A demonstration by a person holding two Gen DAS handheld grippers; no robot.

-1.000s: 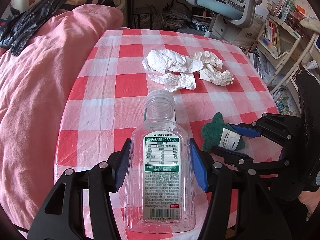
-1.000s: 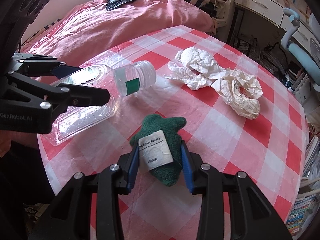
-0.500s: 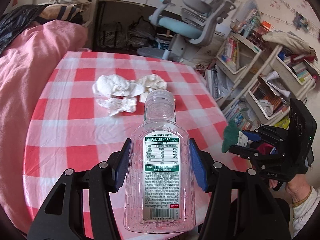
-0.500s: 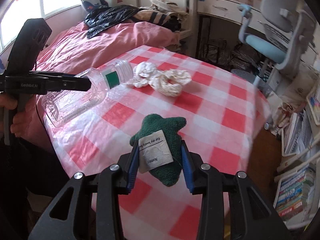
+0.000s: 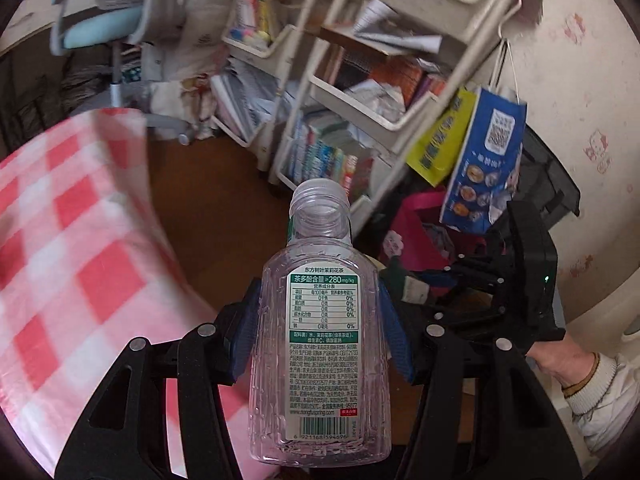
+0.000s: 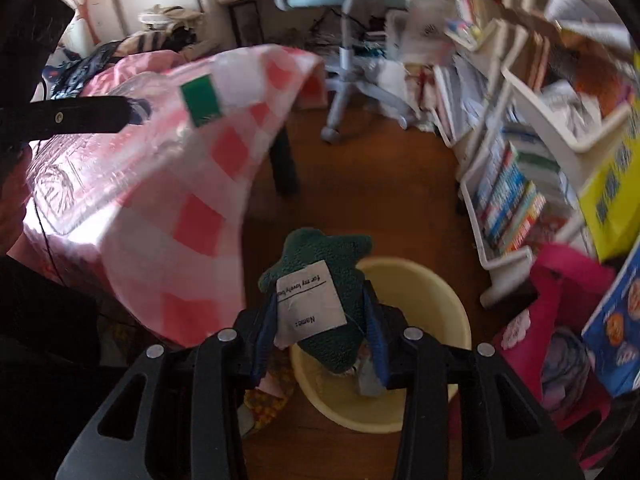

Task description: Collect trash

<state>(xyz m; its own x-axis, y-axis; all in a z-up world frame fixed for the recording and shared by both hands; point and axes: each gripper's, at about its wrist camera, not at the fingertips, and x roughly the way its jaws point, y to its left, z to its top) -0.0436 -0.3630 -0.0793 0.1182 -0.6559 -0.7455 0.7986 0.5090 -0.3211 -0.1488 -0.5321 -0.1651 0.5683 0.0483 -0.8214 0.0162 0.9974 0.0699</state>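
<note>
Here, green felt scrap point(image 6: 320, 300) over the yellow bin point(image 6: 420, 280) — clear bottle point(image 5: 320, 340) off the checked table point(image 5: 60, 240).

Right gripper point(image 6: 320, 336): just easing open, scrap between, grip unclear. Left gripper point(image 5: 320, 328): clamped halfway on the bottle — beside a cluttered shelf point(image 5: 360, 100).

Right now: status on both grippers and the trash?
Left gripper clamped on bottle. Right gripper jaws just opening, green cloth between them, over yellow bin. Nothing blocking.
</note>
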